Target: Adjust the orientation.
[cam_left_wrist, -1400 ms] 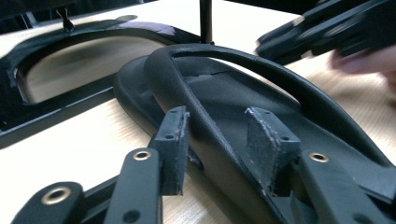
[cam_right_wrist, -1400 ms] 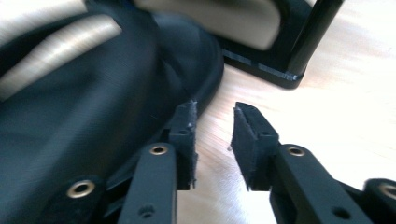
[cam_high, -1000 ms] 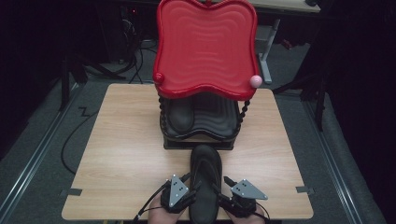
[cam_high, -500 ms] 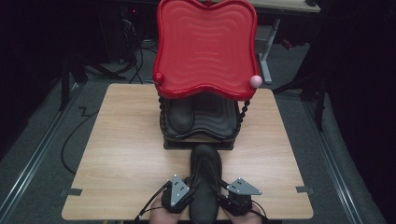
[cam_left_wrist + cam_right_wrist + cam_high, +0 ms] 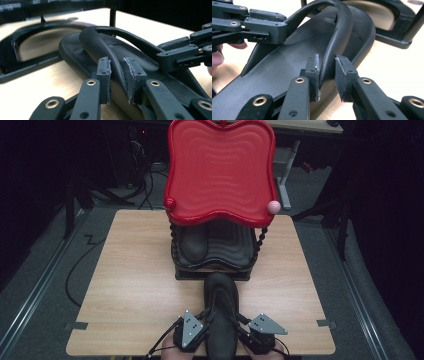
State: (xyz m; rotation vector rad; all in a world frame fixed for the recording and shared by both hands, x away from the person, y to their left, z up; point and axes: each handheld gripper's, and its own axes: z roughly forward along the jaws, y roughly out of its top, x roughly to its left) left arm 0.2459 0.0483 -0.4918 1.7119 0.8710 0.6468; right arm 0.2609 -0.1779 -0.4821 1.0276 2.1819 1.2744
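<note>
Table (image 5: pixel 130 285): light wood top, seen from above; everything below is placed relative to the rack.
Rack (image 5: pixel 212 270): black two-tier stand at the table's middle, with beaded black posts.
Tray (image 5: pixel 220 170): red, wavy-ribbed, forming the rack's top tier; a pink ball (image 5: pixel 273 206) sits at its right front corner.
Shoe (image 5: pixel 194 242): dark, on the rack's lower tier, left part, under the tray.
Sandal (image 5: pixel 221 317): black flip-flop lying on the table just in front of the rack, toe toward it, sole down.
Left gripper (image 5: pixel 117 72): at the sandal's left side, jaws narrowed around the left arm of the strap (image 5: pixel 100 47), pads close on it.
Right gripper (image 5: pixel 327 72): at the sandal's right side, jaws around the right arm of the strap; left pad touching, right pad a little off.
Hands: at the table's near edge, behind the grippers.
</note>
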